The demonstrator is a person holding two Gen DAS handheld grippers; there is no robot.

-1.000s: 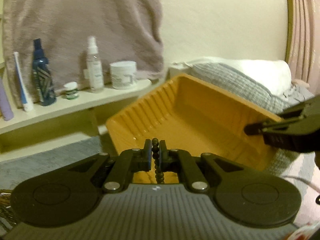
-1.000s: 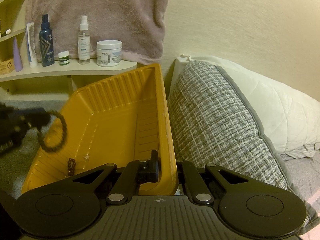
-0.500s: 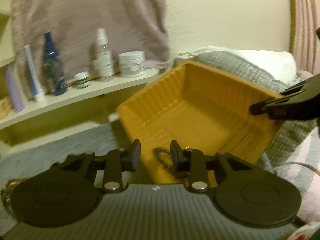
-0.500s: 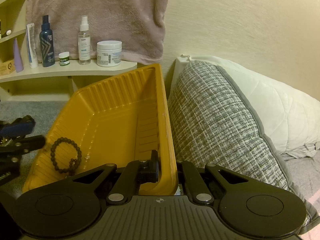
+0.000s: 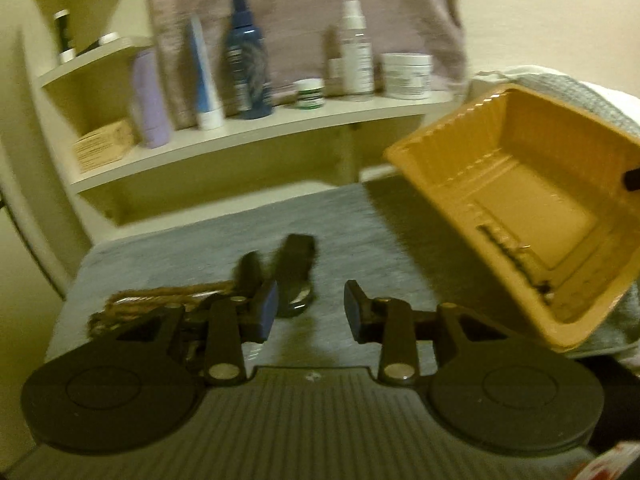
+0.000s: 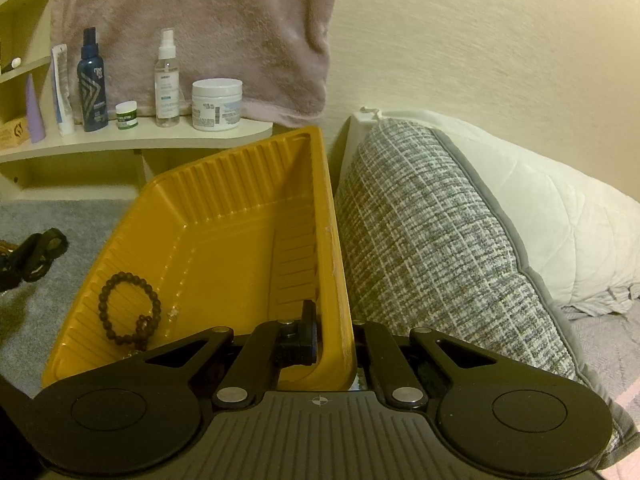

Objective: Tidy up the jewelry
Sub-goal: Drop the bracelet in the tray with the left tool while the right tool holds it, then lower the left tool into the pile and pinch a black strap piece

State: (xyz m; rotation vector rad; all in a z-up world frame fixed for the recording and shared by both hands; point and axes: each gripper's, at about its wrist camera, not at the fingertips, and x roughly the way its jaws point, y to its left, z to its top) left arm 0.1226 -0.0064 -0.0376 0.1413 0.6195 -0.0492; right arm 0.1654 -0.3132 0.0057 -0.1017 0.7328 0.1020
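Left wrist view: the left gripper [image 5: 311, 308], its jaws opening with nothing between them, hangs over a grey woven cover [image 5: 224, 240] where a dark hair clip [image 5: 294, 276] and brown braided pieces [image 5: 160, 300] lie blurred; the ribbed mustard plastic tray [image 5: 452, 148] sits tilted at right. Right wrist view: the right gripper [image 6: 334, 340] is clamped on the tray's [image 6: 336, 272] smooth rim, a dark beaded bracelet [image 6: 128, 308] resting inside against the ribbed wall, beside a tweed-textured pillow [image 6: 432, 248].

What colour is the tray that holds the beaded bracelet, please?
The tray is mustard yellow, clearest in the right wrist view.
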